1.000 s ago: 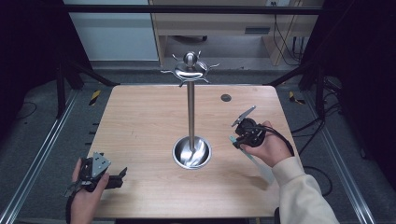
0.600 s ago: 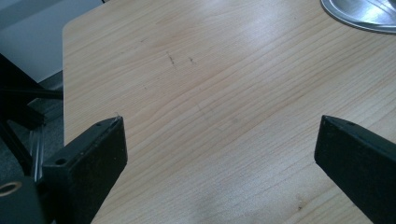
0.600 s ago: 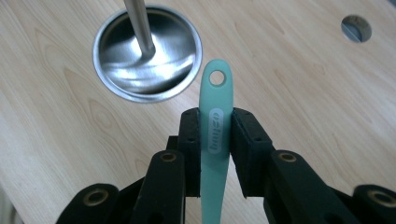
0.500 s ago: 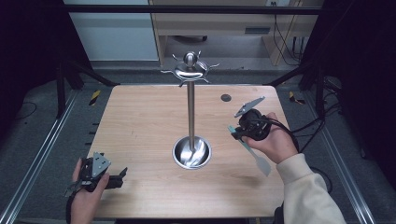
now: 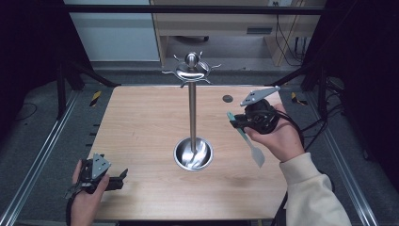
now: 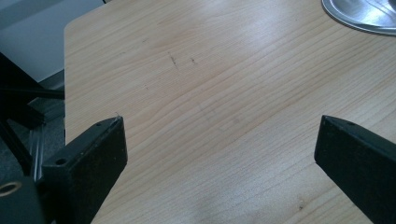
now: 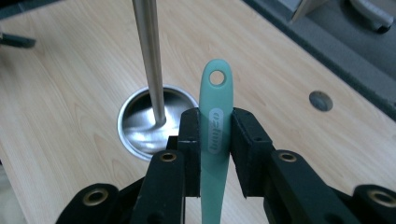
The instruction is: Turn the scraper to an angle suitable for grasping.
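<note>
Spatula [image 7: 214, 121] clamped in raised right gripper [image 5: 237, 121], left gripper [image 5: 123, 176] resting open

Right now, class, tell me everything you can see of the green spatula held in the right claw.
The green spatula is a slim, matte utensil, plastic or silicone by its look. Its handle end is rounded, with a round hanging hole and an oval embossed mark below it. The right claw is shut on the handle, both jaws pressing its sides. In the high view its pale flat blade hangs down past the hand, above the table, touching nothing else.
</note>
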Demonstrator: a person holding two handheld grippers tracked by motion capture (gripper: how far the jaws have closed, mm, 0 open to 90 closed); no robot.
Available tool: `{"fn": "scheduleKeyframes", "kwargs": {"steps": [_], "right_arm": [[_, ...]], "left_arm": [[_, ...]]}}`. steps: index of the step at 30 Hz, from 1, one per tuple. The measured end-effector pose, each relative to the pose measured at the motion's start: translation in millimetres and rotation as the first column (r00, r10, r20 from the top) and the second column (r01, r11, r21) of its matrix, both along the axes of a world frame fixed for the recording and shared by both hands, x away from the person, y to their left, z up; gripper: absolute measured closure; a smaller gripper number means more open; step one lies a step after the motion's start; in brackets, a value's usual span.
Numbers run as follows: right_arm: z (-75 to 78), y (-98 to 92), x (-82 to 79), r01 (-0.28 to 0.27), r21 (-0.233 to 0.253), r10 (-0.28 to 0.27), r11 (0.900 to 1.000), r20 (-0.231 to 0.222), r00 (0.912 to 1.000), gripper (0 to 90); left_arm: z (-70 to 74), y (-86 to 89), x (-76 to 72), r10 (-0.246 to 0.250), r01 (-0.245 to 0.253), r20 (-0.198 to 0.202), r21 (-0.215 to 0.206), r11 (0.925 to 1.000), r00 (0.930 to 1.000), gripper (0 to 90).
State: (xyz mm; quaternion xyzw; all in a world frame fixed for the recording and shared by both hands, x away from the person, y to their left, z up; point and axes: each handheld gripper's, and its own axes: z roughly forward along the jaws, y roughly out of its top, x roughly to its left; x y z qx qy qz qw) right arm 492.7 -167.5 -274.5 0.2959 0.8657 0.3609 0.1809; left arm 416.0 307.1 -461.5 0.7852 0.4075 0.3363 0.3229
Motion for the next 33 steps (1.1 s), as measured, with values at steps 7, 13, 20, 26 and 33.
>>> {"fn": "scheduleKeyframes", "kwargs": {"steps": [7, 13, 20, 26, 33], "right_arm": [[20.9, -2.7, -4.8, 0.008, 0.078, -0.012, 0.997, 0.056, 0.9984, 74.5], [35.4, -5.5, -10.6, 0.005, 0.129, -0.019, 0.992, 0.102, 0.9947, 74.5], [43.8, -8.8, -15.0, 0.012, 0.168, -0.035, 0.986, 0.13, 0.991, 74.5], [49.8, -13.8, -17.1, 0.008, 0.228, -0.043, 0.974, 0.147, 0.9882, 74.5], [58.0, -15.7, -23.2, -0.006, 0.288, -0.048, 0.958, 0.182, 0.9821, 74.5]], "left_arm": [[0.4, -0.2, -0.5, -0.002, 0.002, 0.001, 0.002, 1.0, 1.0, 2.2], [0.3, 1.0, -0.6, 0.004, -0.004, 0.003, -0.003, 1.0, 1.0, 2.2], [0.6, 0.2, -0.3, -0.001, 0.001, 0.0, 0.002, 1.0, 1.0, 2.2], [0.3, 0.6, -0.1, 0.001, -0.001, 0.002, -0.001, 1.0, 1.0, 2.2], [0.5, 0.1, -0.1, -0.001, 0.001, -0.002, 0.002, 1.0, 1.0, 2.2]]}}
